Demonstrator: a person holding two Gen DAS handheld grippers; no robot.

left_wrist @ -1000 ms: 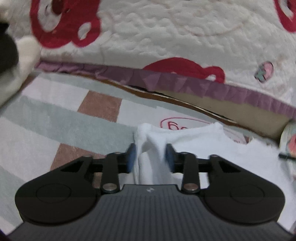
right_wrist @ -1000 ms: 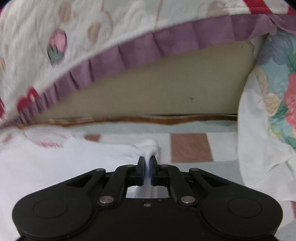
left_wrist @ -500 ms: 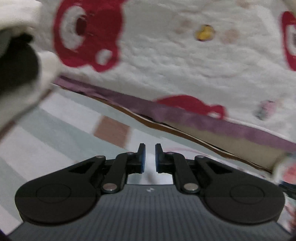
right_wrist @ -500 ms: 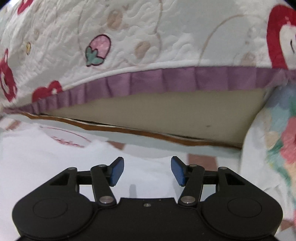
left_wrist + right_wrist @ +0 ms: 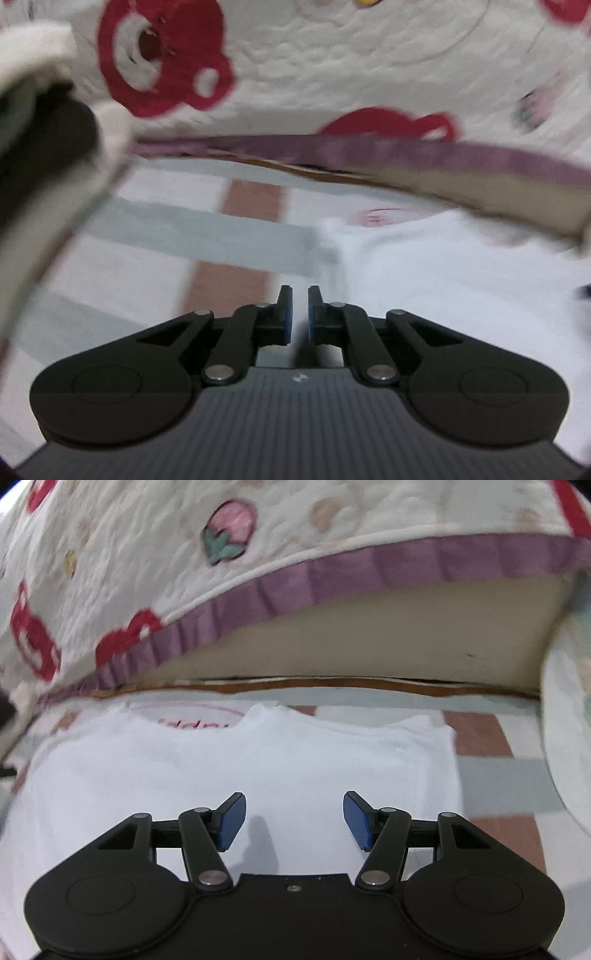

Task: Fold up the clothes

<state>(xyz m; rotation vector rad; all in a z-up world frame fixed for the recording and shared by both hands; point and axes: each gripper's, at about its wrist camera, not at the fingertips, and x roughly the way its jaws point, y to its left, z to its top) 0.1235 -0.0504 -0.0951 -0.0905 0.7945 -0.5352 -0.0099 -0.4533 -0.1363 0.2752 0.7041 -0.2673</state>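
Observation:
A white T-shirt (image 5: 258,760) with a pink printed circle near its far edge lies folded flat on the checked sheet (image 5: 498,775). It also shows in the left wrist view (image 5: 424,266), at the right. My right gripper (image 5: 293,819) is open and empty, just above the shirt's near part. My left gripper (image 5: 300,314) is nearly shut with a narrow gap and holds nothing, over the shirt's left edge.
A quilted cover with red bears and a purple frill (image 5: 332,576) hangs over a beige mattress side (image 5: 369,642) behind the shirt. A floral pillow (image 5: 569,716) lies at the right. A black and white soft object (image 5: 44,147) sits at the left.
Both grippers let go of the shirt's corners. The right one opened wide and drew back. The left one closed to a narrow gap, empty, and moved left and back.

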